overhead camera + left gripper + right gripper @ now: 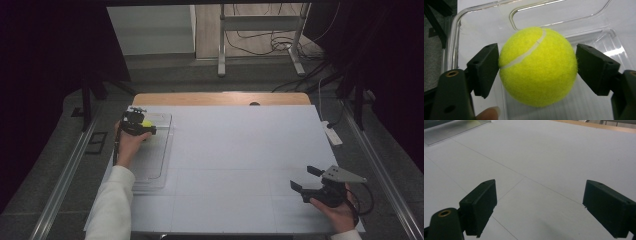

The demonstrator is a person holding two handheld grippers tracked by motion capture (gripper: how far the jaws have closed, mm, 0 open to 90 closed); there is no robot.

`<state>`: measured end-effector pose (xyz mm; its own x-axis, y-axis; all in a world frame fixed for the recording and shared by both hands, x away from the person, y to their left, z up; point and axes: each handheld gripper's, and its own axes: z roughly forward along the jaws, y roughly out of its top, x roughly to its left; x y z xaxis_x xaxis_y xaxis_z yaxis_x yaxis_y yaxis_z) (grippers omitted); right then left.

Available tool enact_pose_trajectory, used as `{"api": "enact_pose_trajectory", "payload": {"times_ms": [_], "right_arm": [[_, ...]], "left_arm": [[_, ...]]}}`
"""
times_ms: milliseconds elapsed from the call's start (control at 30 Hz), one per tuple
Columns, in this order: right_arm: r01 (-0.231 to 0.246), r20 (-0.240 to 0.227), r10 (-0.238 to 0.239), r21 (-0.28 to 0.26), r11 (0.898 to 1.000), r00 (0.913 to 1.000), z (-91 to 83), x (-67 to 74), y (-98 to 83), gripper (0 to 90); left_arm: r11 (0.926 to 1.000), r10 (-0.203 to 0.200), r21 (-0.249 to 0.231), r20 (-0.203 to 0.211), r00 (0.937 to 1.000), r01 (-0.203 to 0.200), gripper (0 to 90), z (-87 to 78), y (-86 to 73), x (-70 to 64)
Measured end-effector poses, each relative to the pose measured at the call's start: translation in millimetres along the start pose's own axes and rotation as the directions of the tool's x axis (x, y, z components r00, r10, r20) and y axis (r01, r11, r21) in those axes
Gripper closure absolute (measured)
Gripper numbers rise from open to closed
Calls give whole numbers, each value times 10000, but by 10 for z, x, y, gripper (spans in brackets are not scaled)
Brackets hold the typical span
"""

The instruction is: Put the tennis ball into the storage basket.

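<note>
Left gripper [537, 68] — jaws parted, releasing tennis ball [537, 67], seam diagonal; right gripper [540, 207] open.

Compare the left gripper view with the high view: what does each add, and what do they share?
Left gripper view: the tennis ball shows its white seam, and the left gripper has its pads at the ball's sides with no clear squeeze. High view: the right gripper is open over the white table. Shared: the ball between the left jaws, over the clear tray.
</note>
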<state>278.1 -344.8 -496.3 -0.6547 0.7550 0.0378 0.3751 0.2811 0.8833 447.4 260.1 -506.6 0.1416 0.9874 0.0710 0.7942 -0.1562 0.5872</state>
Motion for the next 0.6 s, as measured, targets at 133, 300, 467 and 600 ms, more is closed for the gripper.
{"api": "enact_pose_trajectory", "payload": {"times_ms": [133,300,467,600], "right_arm": [[7,-2,-7,-4,10000,10000,0,-1,0,122],[8,5,-8,12,10000,10000,2,2,-1,122],[6,12,-6,19,10000,10000,3,1,-1,122],[7,18,-7,17,10000,10000,2,2,0,122]], "left_arm": [[9999,15,-153,110,9999,-13,179,-17,-1,-10],[9984,-128,-555,347,9993,147,144,-74,6,-12],[9893,-375,-1366,1016,9941,513,134,-209,-6,-4],[9833,-403,-1708,1335,9902,630,130,-275,-17,0]]}}
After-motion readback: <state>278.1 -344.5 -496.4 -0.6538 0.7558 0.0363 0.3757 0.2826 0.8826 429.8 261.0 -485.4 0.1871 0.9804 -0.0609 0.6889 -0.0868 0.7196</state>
